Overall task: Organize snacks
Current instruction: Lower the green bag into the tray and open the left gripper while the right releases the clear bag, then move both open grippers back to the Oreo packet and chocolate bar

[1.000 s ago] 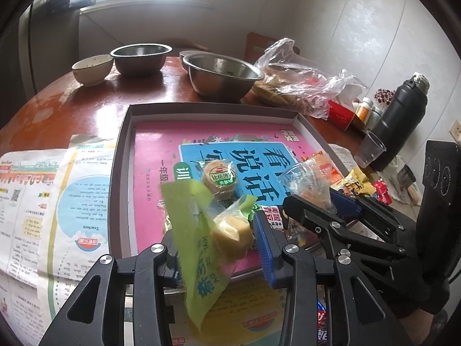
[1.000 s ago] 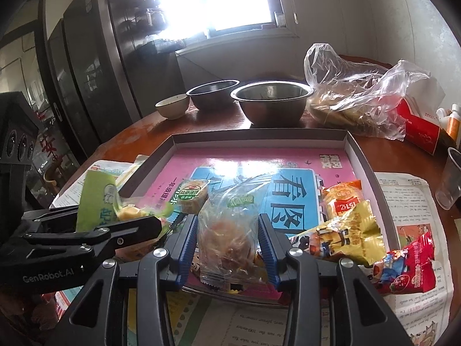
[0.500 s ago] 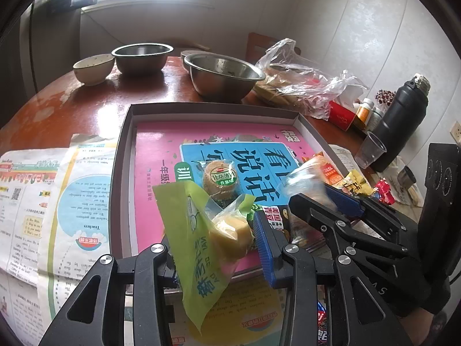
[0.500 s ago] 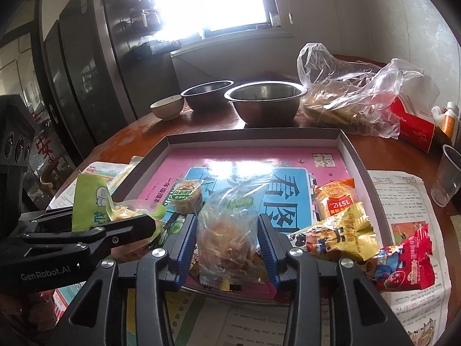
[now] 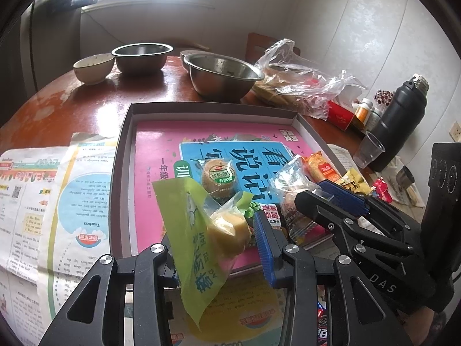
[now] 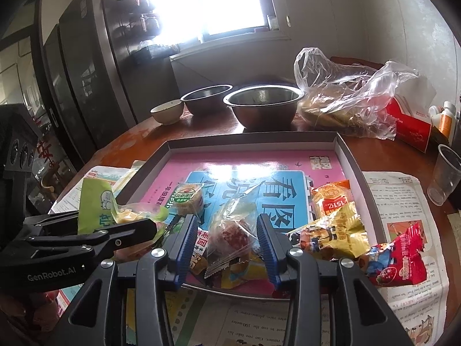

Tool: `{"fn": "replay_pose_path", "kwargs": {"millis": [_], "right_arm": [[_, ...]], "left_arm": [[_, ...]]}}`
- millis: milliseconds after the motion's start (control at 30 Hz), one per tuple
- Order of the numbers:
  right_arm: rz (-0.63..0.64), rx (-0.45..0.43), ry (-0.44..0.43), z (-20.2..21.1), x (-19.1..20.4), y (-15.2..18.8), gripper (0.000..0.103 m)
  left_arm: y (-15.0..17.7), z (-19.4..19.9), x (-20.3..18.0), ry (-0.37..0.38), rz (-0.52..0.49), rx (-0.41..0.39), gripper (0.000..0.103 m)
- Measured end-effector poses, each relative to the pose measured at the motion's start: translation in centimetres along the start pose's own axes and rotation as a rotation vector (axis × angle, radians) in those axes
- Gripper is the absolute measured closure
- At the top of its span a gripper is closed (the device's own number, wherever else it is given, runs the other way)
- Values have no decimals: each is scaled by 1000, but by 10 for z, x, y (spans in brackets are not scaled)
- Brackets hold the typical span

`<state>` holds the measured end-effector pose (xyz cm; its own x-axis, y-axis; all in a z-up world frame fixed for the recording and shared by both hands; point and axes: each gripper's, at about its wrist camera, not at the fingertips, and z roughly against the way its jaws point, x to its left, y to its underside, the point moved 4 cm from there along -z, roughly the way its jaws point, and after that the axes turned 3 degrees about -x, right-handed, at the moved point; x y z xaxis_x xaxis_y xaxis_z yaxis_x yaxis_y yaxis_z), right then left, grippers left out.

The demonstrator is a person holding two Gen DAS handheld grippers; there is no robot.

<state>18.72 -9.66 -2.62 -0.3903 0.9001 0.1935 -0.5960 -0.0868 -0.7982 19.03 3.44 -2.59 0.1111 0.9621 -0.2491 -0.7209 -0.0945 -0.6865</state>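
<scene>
Since a second ago the right gripper [image 6: 227,245] has widened its jaws: they were pressed against the clear-wrapped snack [image 6: 230,230], and now a gap shows on each side of it, the packet lying loose between the blue pads at the near edge of the tray [image 6: 343,147]. Otherwise both tools sit much where they were.

On the round red-brown table [image 5: 72,98], the shallow grey tray holds a pink and blue book cover, and printed paper sheets [image 5: 66,201] lie spread under and beside it. Two steel bowls [image 5: 222,75] and a small pale bowl [image 5: 93,66] stand beyond the tray, with a crumpled clear plastic bag [image 5: 296,83] and a black flask [image 5: 400,121] off to the right.

Seen from the left wrist, the right gripper reaches in from the right, angled toward the tray's near right corner. The left gripper [image 5: 216,248] points forward over the tray's near edge, raised a little, its jaws closed to a narrow gap on the green-wrapped yellow cake [image 5: 227,230], whose wrapper hangs down between the fingers.

Inside the tray a round pastry [image 5: 219,176] in a green label lies near the middle, and an orange packet [image 6: 331,199], a yellow packet [image 6: 334,230] and a red packet [image 6: 397,259] crowd the right side, the red one on the paper outside the rim.
</scene>
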Motion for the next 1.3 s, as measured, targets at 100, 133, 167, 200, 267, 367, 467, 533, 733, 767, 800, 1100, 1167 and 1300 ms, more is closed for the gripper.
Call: {"fn": "replay_pose_path", "kwargs": {"millis": [100,133,167,200,267,367,467,533,733,767,800,1100,1167,1300], "right_arm": [[-2,-10,0,3,0,-1,58],[-3,-13,1,4,0,-2,58],[-4,-17,1,5,0,-2,58],[-5,-20,1,6,0,-3,58],[-6,-22,1,7,-1,-4,57],[-7,-24,2,9,-2,-4,57],[-10,-23,1,9,-2,-3,57],[-9,-23,-1,10,-1,-3,57],[-8,-27,1,11,-1,-2,57],[-9,-27,0,11,-1,-3,56],[-10,-29,2,12,-1,-3,56],[-9,-51,4,21,0,-5,51],[-8,-57,5,24,1,-6,49],[-9,-68,7,29,0,-7,46]], "left_arm": [[1,1,-1,1,0,1,61],[1,2,-1,3,1,0,61],[1,2,-1,3,0,1,61],[1,2,-1,2,-1,1,61],[1,1,-2,0,0,3,58],[0,2,-1,-4,2,0,49],[0,2,-1,-5,1,0,49],[0,3,0,-10,0,-1,48],[-1,6,1,-19,4,-7,41],[-1,6,1,-21,4,-8,40],[-1,7,2,-24,5,-11,39],[-3,17,4,-45,10,-32,29],[-3,19,3,-44,10,-34,29],[-3,25,2,-46,8,-43,28]]}}
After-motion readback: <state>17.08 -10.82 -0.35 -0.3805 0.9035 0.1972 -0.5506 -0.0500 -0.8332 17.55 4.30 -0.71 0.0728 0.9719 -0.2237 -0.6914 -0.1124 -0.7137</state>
